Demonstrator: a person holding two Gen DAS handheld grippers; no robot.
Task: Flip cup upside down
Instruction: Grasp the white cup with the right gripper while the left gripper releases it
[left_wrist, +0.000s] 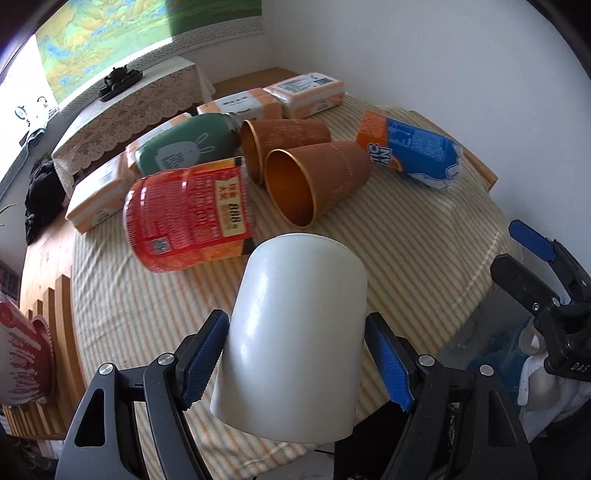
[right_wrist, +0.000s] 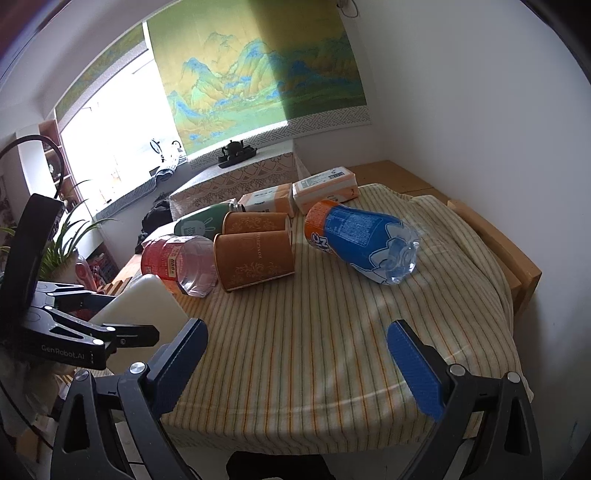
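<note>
White and glossy, the cup (left_wrist: 295, 343) sits clamped between the blue pads of the left gripper (left_wrist: 295, 365), above the near edge of the striped tablecloth (left_wrist: 155, 314). Only the right wrist view shows the right gripper (right_wrist: 297, 350), jaws wide and holding nothing, while the cup (right_wrist: 144, 306) appears there as a partly hidden pale shape beside the red bottle (right_wrist: 177, 262).

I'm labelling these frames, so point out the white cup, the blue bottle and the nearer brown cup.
white cup (left_wrist: 295, 332), left wrist view, side wall.
blue bottle (right_wrist: 364, 236), right wrist view, label.
nearer brown cup (right_wrist: 255, 258), right wrist view, side wall.
</note>
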